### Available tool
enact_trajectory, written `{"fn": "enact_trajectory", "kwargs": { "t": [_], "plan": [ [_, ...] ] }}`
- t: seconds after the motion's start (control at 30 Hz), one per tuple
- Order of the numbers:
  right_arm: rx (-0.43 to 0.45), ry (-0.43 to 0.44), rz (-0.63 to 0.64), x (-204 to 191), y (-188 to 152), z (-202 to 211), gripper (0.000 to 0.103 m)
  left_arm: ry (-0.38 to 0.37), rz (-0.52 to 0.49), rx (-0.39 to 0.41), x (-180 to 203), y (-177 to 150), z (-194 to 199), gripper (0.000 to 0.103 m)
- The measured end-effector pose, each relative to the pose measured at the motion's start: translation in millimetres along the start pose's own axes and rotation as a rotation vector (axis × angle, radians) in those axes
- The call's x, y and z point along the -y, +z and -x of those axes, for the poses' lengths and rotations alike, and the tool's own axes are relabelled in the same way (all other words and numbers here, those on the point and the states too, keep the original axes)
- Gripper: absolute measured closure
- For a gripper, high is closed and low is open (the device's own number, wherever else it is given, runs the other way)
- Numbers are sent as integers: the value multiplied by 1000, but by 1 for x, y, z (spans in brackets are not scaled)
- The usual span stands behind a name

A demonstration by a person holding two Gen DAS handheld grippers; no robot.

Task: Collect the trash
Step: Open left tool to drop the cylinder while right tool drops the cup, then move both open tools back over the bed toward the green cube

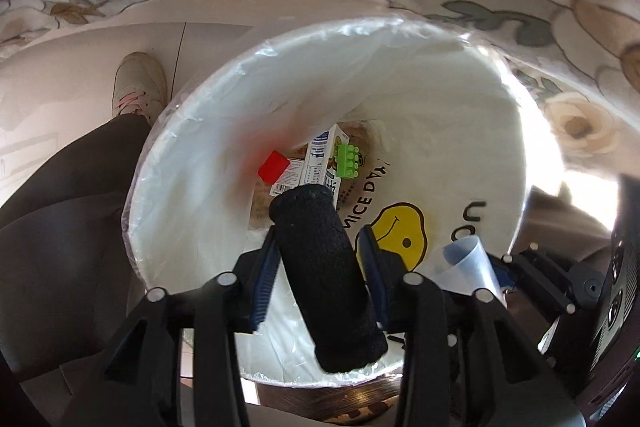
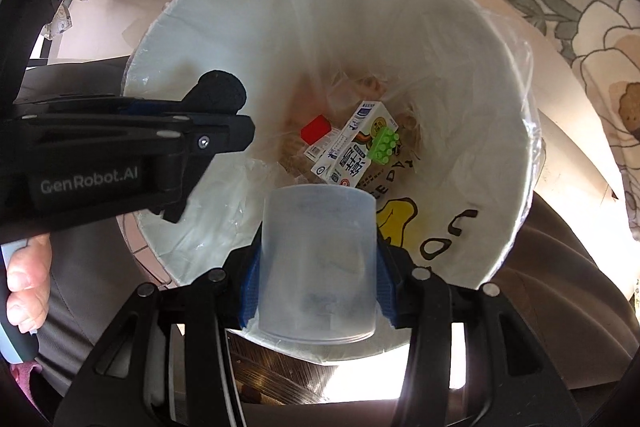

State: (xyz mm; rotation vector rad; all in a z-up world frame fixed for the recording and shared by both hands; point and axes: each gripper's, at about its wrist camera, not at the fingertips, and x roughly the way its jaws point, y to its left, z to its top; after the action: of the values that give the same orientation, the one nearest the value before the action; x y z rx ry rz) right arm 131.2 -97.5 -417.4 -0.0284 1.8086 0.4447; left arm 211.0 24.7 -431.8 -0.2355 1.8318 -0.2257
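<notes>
Right wrist: bin holds one carton, two blocks.

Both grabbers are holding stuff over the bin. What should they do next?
Probably open and drop. The left gripper holds a black foam cylinder and the right gripper a translucent plastic cup, both already above the white lined trash bin.

Both my cameras look steeply down into the white bin, close above its rim. My left view sits over the near edge of the bin, facing its bottom; my right view hangs just beside it, aimed the same way. Both share the bin's inside, the milk carton and green brick at its bottom.
</notes>
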Motion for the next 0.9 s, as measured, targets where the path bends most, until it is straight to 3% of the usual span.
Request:
{"fn": "enact_trajectory", "kwargs": {
  "t": [0.03,0.07,0.63,0.9],
  "plan": [
    [-5,2,1,0,2,-3,42,-1,15,-3,-1,1,-2,30],
    [0,-3,-5,0,3,-4,38,-6,29,-2,-3,1,-1,25],
    [31,-15,-37,4,-6,5,36,8,-13,-10,6,-9,6,25],
    [89,-26,-21,-5,-22,37,36,51,-80,92,19,-31,49,25]
  ]
}}
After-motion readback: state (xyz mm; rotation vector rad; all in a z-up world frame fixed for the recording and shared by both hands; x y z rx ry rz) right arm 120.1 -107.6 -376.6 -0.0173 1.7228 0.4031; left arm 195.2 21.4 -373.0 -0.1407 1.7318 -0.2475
